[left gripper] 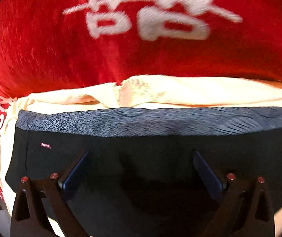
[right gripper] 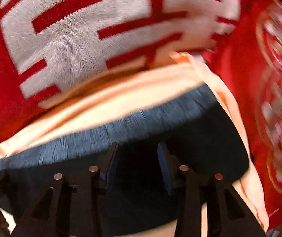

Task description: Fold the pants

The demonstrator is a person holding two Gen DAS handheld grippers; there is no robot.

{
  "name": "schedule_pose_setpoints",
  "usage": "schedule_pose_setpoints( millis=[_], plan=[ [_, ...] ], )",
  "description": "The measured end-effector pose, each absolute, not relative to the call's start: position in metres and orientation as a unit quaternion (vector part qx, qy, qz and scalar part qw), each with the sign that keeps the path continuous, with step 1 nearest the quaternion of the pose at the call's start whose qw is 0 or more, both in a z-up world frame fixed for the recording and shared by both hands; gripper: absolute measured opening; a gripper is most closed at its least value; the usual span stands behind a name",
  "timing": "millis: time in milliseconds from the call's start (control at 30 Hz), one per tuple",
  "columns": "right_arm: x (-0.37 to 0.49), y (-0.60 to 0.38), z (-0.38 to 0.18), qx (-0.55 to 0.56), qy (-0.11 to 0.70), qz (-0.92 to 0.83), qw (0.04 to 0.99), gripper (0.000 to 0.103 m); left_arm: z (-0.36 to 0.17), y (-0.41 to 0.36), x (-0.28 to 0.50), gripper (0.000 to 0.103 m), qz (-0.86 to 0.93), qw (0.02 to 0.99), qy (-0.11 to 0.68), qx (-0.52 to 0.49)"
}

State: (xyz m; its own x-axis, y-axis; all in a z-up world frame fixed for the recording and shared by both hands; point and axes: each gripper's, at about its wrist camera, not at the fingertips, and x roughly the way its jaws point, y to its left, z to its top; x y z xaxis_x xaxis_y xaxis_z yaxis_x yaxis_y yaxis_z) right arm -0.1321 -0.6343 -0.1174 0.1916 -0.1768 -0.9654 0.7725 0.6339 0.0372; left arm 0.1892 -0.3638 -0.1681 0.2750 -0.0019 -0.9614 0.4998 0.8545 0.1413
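Left gripper (left gripper: 141, 169) wide open over pants (left gripper: 160, 144); right gripper (right gripper: 138, 162) narrower

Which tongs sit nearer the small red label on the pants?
Left. The label shows just ahead-left of the left tongs, open over the pants. The right tongs, open more narrowly, hover by the waistband; no label is visible there.

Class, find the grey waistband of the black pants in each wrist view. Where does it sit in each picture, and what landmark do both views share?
Left wrist: the grey waistband runs level across the middle, just beyond the open left gripper.
Right wrist: the waistband slants up to the right, blurred, beyond the right gripper.
Shared landmark: the cream cloth directly behind the waistband.
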Motion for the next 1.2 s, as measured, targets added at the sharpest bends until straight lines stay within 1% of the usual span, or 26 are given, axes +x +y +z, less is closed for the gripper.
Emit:
schedule_pose_setpoints(
  millis=[167, 333, 367, 533, 733, 767, 867, 967, 1200],
  plan=[
    [-0.182, -0.61, -0.11, 0.322, 0.537, -0.309, 0.716, 0.046, -0.143, -0.401, 0.147, 0.103, -0.212, 0.759, 0.576, 0.217],
    [-0.218, -0.594, -0.118, 0.38, 0.527, -0.299, 0.699, 0.046, -0.149, -0.456, 0.097, 0.103, -0.255, 0.733, 0.587, 0.23],
    [-0.226, -0.592, -0.12, 0.386, 0.528, -0.293, 0.697, 0.046, -0.153, -0.455, 0.084, 0.103, -0.259, 0.731, 0.588, 0.231],
    [-0.237, -0.585, -0.12, 0.393, 0.529, -0.286, 0.696, 0.046, -0.153, -0.496, 0.052, 0.103, -0.281, 0.725, 0.586, 0.23],
    [-0.264, -0.607, -0.117, 0.444, 0.481, -0.282, 0.701, 0.046, -0.155, -0.541, 0.039, 0.103, -0.285, 0.729, 0.576, 0.236],
    [-0.266, -0.61, -0.116, 0.445, 0.476, -0.28, 0.705, 0.046, -0.149, -0.553, 0.034, 0.103, -0.284, 0.73, 0.575, 0.237],
    [-0.275, -0.62, -0.114, 0.454, 0.464, -0.272, 0.71, 0.046, -0.166, -0.57, 0.029, 0.103, -0.269, 0.723, 0.584, 0.25],
    [-0.281, -0.623, -0.119, 0.476, 0.448, -0.266, 0.708, 0.046, -0.181, -0.572, 0.028, 0.103, -0.257, 0.719, 0.603, 0.23],
    [-0.281, -0.643, -0.139, 0.509, 0.42, -0.246, 0.71, 0.046, -0.178, -0.584, 0.018, 0.103, -0.259, 0.722, 0.6, 0.229]
  ],
)
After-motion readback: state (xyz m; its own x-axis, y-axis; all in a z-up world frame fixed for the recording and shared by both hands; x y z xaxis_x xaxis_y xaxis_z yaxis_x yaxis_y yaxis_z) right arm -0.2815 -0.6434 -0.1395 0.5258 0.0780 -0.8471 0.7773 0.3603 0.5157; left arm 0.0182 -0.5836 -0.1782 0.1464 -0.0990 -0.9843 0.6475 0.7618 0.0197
